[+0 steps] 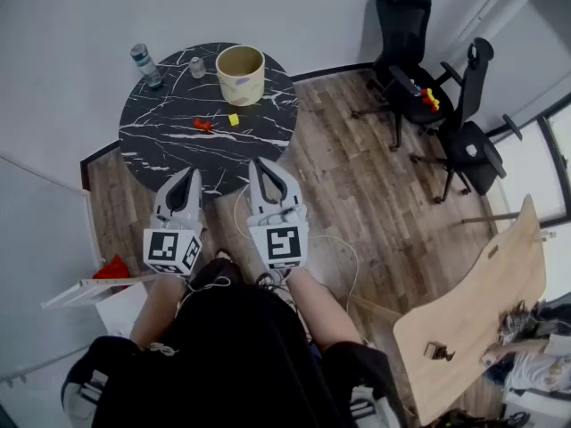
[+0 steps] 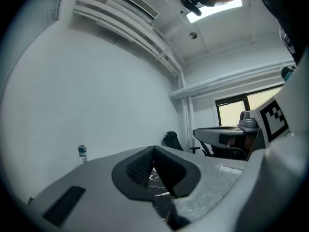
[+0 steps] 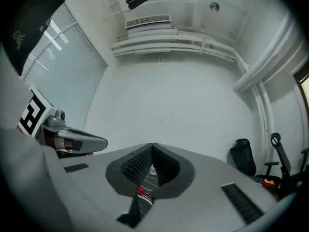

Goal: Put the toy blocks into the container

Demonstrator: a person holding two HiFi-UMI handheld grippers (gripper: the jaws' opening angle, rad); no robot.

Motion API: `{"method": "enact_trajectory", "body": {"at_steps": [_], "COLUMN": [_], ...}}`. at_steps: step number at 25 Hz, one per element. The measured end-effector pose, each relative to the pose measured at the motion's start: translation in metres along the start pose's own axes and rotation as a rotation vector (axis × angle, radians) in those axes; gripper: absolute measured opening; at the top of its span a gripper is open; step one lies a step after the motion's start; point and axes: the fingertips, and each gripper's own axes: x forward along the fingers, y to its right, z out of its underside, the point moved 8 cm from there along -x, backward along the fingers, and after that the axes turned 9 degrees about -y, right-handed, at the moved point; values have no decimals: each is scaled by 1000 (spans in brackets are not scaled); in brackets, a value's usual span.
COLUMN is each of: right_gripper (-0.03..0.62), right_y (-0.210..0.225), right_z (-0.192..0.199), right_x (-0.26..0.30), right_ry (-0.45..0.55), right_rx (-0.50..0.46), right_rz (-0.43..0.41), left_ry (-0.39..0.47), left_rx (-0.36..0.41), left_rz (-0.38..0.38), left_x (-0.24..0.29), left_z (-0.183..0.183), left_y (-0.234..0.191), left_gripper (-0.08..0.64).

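Red block (image 1: 203, 125) is lying beyond the left gripper (image 1: 191, 176) and right gripper (image 1: 265, 164), both pinched together, empty; 1 needs opening before reaching.

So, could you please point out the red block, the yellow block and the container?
red block (image 1: 203, 125): head view, its middle.
yellow block (image 1: 234, 119): head view, its top face.
container (image 1: 241, 89): head view, its outer wall.

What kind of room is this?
Probably an office or small meeting room: black office chairs, a round marble-pattern table on wood-look flooring, and a wall-mounted air conditioner.
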Motion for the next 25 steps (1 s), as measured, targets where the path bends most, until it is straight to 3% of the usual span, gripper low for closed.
{"method": "enact_trajectory", "body": {"at_steps": [6, 14, 25], "right_gripper": [-3, -3, -3], "right_y": [1, 6, 22], "right_z": [14, 35, 42], "right_x": [-14, 9, 135], "right_ry": [26, -48, -159], "right_rx": [23, 21, -40], "right_rz": [-25, -59, -96], "left_ry": [-32, -105, -150], "left_rx": [4, -10, -42], "left_rz": [7, 25, 98], "left_x": [-9, 15, 119], "left_z": [14, 31, 37], "left_y": [15, 4, -96], "left_gripper": [0, 0, 0]}}
